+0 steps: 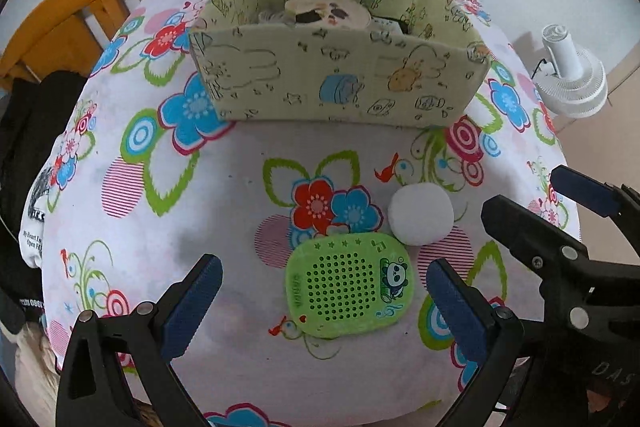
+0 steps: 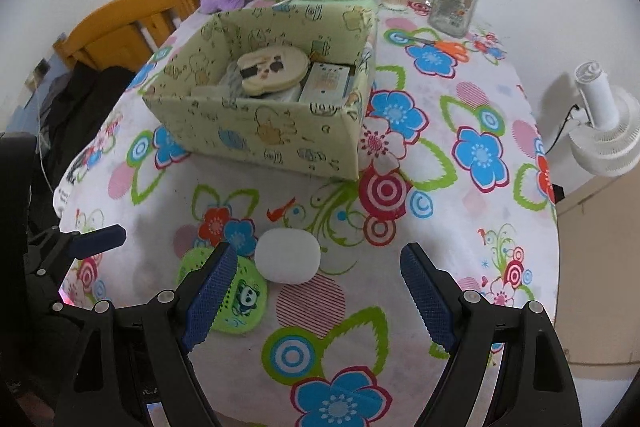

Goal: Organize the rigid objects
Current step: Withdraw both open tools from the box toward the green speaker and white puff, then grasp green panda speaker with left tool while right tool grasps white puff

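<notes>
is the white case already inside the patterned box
No, the white case lies on the floral tablecloth in front of the patterned box.

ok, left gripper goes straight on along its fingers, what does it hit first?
Most likely the green panda speaker, lying flat between the open left gripper fingers. Nothing sits above it; depth is unclear.

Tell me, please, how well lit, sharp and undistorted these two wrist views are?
Left wrist view: even, soft light, sharp on the green speaker and white case; fisheye bulges the patterned box and blackens the corners. Right wrist view: same bending, a faint grey shadow on the tablecloth left of the speaker, no glare.
</notes>
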A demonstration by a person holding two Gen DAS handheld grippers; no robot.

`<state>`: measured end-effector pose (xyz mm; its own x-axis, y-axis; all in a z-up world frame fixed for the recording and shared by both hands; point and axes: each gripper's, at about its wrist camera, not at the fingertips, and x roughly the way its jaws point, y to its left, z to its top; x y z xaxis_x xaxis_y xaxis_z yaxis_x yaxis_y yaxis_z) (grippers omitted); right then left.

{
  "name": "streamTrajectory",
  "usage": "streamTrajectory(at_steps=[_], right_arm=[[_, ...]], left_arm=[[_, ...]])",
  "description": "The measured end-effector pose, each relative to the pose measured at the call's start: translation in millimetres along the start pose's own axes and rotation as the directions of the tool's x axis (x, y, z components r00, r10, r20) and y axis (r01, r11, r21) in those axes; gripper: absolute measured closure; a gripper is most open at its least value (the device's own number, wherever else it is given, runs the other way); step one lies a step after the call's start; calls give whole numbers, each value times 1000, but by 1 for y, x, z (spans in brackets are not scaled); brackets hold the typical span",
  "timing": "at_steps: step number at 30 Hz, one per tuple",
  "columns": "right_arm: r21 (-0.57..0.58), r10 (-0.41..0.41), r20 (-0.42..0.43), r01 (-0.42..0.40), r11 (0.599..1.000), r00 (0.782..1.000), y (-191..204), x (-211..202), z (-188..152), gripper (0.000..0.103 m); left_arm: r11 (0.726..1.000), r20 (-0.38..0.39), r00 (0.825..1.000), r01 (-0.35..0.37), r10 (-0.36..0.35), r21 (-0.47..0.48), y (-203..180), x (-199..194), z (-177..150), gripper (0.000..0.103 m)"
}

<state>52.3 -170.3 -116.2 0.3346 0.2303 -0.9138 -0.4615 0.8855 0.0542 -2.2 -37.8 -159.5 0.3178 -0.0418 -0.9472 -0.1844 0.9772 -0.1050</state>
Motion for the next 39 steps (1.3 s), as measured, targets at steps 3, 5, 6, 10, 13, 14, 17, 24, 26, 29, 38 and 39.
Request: streamTrajectory(at_steps=[3,5,6,10,13,14,17,24,26,29,38,39], right_arm=[[2,8,-14,-8,1000,1000,-4,6,-3,17],[1,0,-22,0,1000,1000,-6,11,-5,17],[0,-1,-25,1,1000,1000,-8,13,-6,17],[-3,2,-43,-2,1000,999,-12,23,-11,17],[1,4,-55,-4,1000,998,-15,29,-15,17],[0,5,-58,-5,1000,998,-16,31,-15,17],[-2,3,-70,-3,1000,998,-18,36,-18,17],[-3,7,-93,-8,1000,996,-20,46,-22,17],[-4,9,-99,-9,1000,995,-21,48,-23,17],[-5,7,-106,-8,1000,994,-22,50,-25,17],[4,8,-121,-7,1000,993,-27,57,-25,17],[4,8,-123,-7,1000,992,-27,57,-25,17]], left_arm=[[1000,-7,1000,-13,13,15,-5,7,-3,0],[1000,-11,1000,-18,18,19,-8,11,-4,0],[1000,-15,1000,-20,20,17,-9,13,-5,0],[1000,-43,999,-13,13,-3,-11,25,-7,0],[1000,-63,998,-15,14,-17,-13,32,-9,0],[1000,-64,998,-16,15,-19,-13,34,-10,0],[1000,-67,998,-22,20,-21,-14,38,-13,0],[999,-85,996,-29,26,-36,-15,50,-15,0],[998,-90,995,-40,36,-47,-15,54,-17,0],[998,-78,996,-54,51,-40,-19,57,-18,0],[994,-48,994,-104,103,-19,-33,64,-22,0],[994,-57,993,-106,105,-23,-33,65,-22,0]])
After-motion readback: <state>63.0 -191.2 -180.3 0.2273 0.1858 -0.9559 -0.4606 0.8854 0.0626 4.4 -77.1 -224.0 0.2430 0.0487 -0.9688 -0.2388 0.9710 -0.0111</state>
